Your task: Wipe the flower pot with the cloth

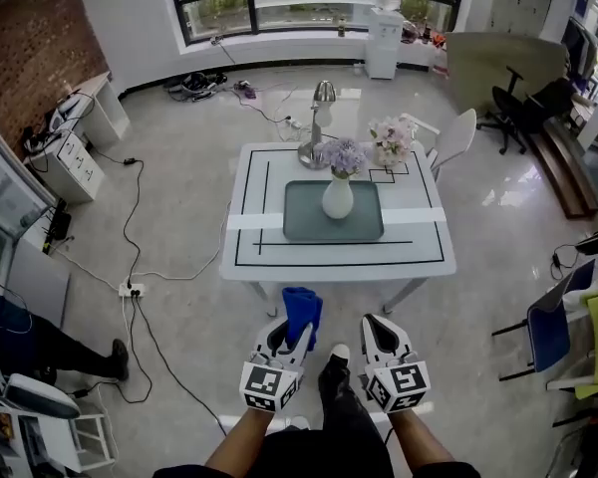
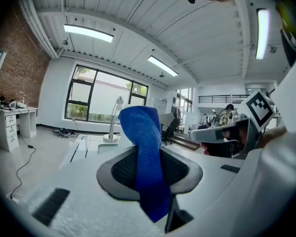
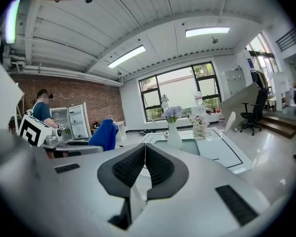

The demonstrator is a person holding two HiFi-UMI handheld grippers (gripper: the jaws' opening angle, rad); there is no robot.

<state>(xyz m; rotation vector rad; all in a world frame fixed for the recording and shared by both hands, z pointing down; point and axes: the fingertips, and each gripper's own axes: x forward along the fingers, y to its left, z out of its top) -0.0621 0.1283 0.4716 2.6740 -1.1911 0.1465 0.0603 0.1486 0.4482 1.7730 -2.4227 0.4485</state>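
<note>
Barely started: left gripper is clamped on the blue cloth, which sticks up between its jaws; right gripper is closed tight, empty. White flower pot stands upright on the grey tray on the white table, well apart from both grippers. No contact yet; approach and all wiping look left to do.
</note>
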